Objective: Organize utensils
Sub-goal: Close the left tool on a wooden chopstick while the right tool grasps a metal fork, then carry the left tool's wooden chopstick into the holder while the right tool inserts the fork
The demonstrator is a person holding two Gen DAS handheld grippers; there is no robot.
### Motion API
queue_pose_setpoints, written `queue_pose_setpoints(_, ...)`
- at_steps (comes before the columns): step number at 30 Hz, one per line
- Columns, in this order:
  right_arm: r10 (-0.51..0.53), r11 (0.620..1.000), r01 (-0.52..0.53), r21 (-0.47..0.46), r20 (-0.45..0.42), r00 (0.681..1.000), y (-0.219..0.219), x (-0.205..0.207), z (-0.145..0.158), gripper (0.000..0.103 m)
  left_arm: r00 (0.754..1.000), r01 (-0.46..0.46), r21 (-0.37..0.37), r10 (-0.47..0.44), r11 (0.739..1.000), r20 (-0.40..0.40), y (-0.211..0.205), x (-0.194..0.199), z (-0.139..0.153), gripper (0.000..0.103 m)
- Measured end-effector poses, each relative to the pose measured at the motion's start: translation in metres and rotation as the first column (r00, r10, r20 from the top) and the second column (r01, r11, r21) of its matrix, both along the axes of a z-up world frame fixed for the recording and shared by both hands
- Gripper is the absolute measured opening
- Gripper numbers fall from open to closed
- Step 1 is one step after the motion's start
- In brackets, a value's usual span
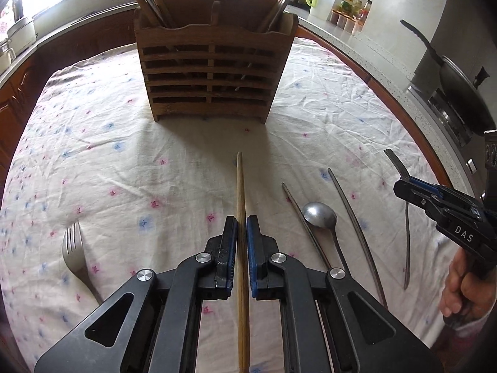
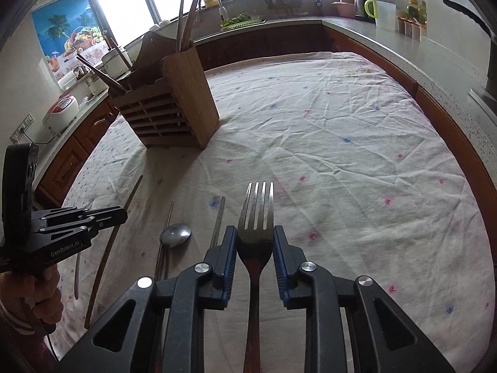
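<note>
- Left gripper [image 1: 241,227]: black two-finger tongs with blue pads, clamped on a long pale wooden chopstick [image 1: 240,186] that runs straight ahead between the pads. Hold is near mid-length; risk: the stick pivots in the pads and its far tip swings off line on the way to the holder.
- Right gripper [image 2: 255,242]: same pattern, jaws closed against the shoulders of a four-tined steel fork with dark handle [image 2: 255,214]. Contact falls on the tapering neck, so judged liable to slide forward or roll when tilted tines-down.
- Slatted brown wooden utensil holder [image 1: 214,62]: upright on the far side of the table, well ahead of both grippers, chopsticks and handles already standing in its compartments. Risk: an incoming piece strikes these, or the rim, and jams or tips the box.
- Crumpled white floral tablecloth [image 1: 108,143]: loose folds; a dragged tip could snag.
- Still on cloth: steel spoon [image 1: 320,214], two dark metal chopsticks [image 1: 351,217], second steel fork [image 1: 73,248]. Spoon overlaps one chopstick; lifting either may disturb the other.
- Both grippers loaded and headed to one holder: collision at the opening judged possible.
</note>
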State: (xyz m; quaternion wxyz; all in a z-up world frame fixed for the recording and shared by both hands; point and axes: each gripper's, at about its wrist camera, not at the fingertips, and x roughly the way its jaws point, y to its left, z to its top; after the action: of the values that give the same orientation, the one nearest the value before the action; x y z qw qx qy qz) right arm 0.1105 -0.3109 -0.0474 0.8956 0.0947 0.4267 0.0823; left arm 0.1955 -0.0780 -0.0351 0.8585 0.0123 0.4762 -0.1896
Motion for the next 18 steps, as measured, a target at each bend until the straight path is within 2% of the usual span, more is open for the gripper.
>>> queue_pose_setpoints(10,-0.003,1.0,0.003,-0.007,0.065,0.998,0.004,-0.021,0.026,0.023,0.995,-0.057,-0.148,0.068,0.987,0.07,0.049,-0.036,0.048,0.006)
queue_pose_setpoints(18,-0.021,1.0,0.022,-0.016,0.098,0.995,0.004,-0.034,0.038,0.023,0.99,-0.07,-0.202,0.093,0.977,0.109,0.064,-0.06,0.065,0.006)
